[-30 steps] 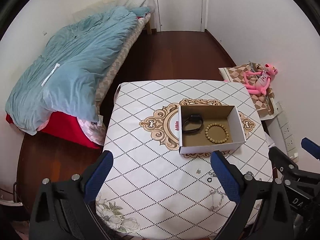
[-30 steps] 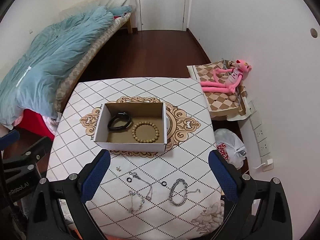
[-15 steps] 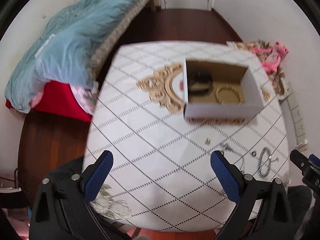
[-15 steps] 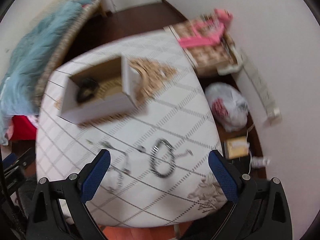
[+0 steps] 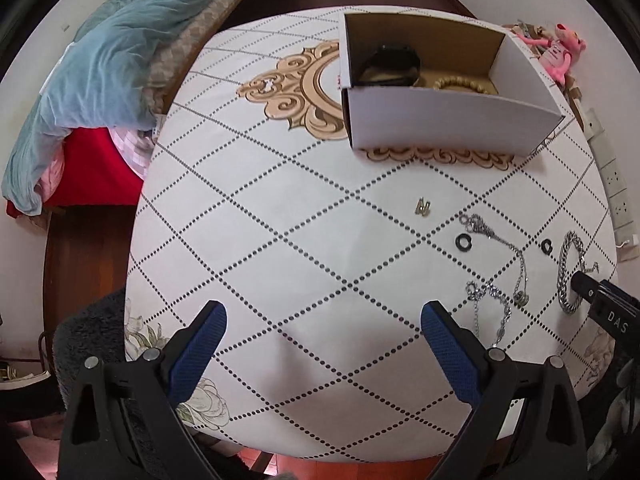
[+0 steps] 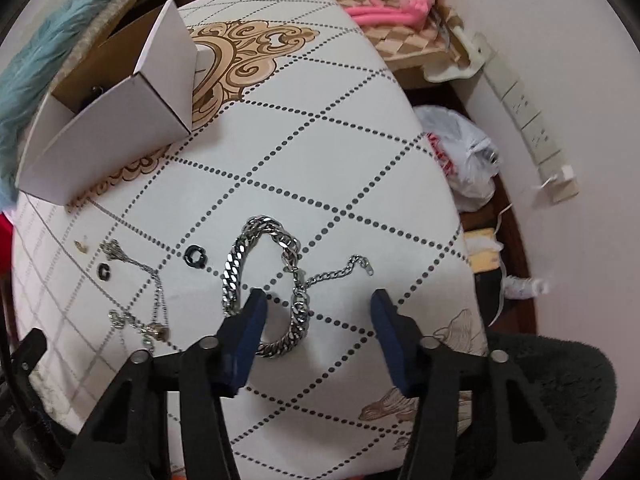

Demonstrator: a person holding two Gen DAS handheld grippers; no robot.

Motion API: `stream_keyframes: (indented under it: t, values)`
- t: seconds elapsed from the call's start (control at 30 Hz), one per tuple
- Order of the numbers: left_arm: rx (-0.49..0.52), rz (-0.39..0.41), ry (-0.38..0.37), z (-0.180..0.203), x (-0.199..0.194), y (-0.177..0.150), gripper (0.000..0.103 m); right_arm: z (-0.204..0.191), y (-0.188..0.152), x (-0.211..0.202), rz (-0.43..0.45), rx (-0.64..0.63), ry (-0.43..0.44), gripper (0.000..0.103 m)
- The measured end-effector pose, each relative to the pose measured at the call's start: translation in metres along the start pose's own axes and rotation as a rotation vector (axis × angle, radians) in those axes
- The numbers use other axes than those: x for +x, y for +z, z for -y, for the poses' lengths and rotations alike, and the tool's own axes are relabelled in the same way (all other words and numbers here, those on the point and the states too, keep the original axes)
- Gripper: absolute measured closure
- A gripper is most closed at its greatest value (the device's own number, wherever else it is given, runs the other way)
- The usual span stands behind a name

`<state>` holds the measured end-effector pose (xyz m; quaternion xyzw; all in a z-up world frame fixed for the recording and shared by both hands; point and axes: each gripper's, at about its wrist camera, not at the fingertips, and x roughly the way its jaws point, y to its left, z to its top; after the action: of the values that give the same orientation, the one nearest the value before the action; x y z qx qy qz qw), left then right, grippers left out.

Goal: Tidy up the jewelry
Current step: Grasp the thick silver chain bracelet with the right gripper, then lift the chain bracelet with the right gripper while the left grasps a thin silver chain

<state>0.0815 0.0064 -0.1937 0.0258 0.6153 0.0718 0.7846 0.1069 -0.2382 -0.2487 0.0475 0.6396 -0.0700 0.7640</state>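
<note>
On the patterned tablecloth (image 5: 280,208) lies a thick silver chain bracelet (image 6: 230,272) (image 5: 570,276). My right gripper (image 6: 318,300) points straight down over it, jaws closing. One blue finger sits inside the loop and the loop's right strand lies between the fingers, untouched. Left of it lie two black rings (image 6: 196,256), a thin chain (image 6: 156,284) and small gold earrings (image 5: 422,206). The white box (image 5: 440,120) behind holds a black band (image 5: 390,64) and a bead bracelet (image 5: 464,82). My left gripper (image 5: 322,316) hangs open over bare cloth, holding nothing.
A bed with a blue quilt (image 5: 100,60) stands left of the table. A pink plush toy (image 5: 560,52), a plastic bag (image 6: 460,152) and a power strip (image 6: 532,128) lie along the right wall. A dark fuzzy seat (image 6: 560,380) is at the table's near edge.
Both grippers have dropped toward the table and tipped downward. The right one has come over the thick bracelet and its jaws have narrowed. The left jaws stay wide.
</note>
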Motion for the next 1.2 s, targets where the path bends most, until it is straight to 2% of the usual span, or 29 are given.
stream_keyframes:
  t: [0.03,0.07,0.1,0.23,0.4,0.6,0.8,1.0,1.07,1.13,1.2]
  values:
    - [-0.001,-0.003,0.0,0.0,0.001,-0.001,0.004,-0.003,-0.001,-0.001,0.015,-0.017,-0.003,0.063]
    - [-0.001,-0.005,0.0,0.0,0.003,-0.002,0.004,-0.004,-0.001,-0.003,0.026,-0.029,-0.002,0.089]
    - [0.0,-0.006,0.0,0.001,0.003,-0.002,0.004,-0.006,-0.001,-0.004,0.034,-0.039,-0.004,0.094]
    - [0.018,-0.015,-0.013,0.004,0.006,-0.006,0.004,-0.004,-0.001,-0.009,0.046,-0.017,0.052,0.095]
    - [0.027,-0.02,-0.037,0.005,0.007,-0.011,0.004,0.006,0.0,-0.048,0.118,0.041,0.174,0.095]
    - [0.074,-0.02,-0.092,0.02,0.008,-0.022,0.004,0.006,-0.007,-0.078,0.158,0.037,0.24,0.095]
    - [0.145,-0.04,-0.175,0.047,0.016,-0.04,0.004,0.014,-0.026,-0.062,0.113,0.053,0.233,0.095]
    - [0.219,-0.03,-0.195,0.072,0.024,-0.046,0.006,0.021,-0.037,-0.046,0.083,0.078,0.221,0.095]
    - [0.237,-0.018,-0.193,0.077,0.025,-0.047,0.024,0.022,-0.037,-0.045,0.082,0.081,0.217,0.095]
    - [0.246,-0.002,-0.205,0.081,0.024,-0.047,0.029,0.024,-0.038,-0.044,0.081,0.084,0.215,0.095]
    - [0.264,0.024,-0.214,0.084,0.02,-0.047,0.044,0.024,-0.037,-0.043,0.079,0.085,0.213,0.095]
